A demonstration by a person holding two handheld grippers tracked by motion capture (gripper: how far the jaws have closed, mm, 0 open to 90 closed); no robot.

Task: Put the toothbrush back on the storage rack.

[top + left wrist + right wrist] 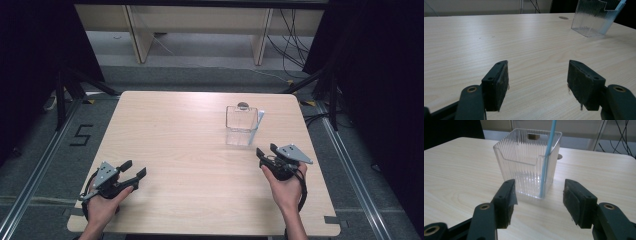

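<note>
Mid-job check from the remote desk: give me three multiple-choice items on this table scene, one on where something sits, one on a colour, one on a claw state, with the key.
1. Where does the clear ribbed container stand on the table?
A. Far right part, ahead of the right claw
B. Near left corner, beside the left claw
C. At the near edge, between the two hands

2. What colour is the straw in the container?
A. Red
B. Light blue
C. Black

3. How do the two claws stand?
A. Both shut
B. Left shut on the straw, right open
C. Both open, holding nothing

Key: 1 A, the high view shows it just beyond the right claw. 2 B, the right gripper view shows a light blue straw leaning in a corner of the container. 3 C, bare tabletop shows between the jaws of the left claw and of the right claw.
</note>
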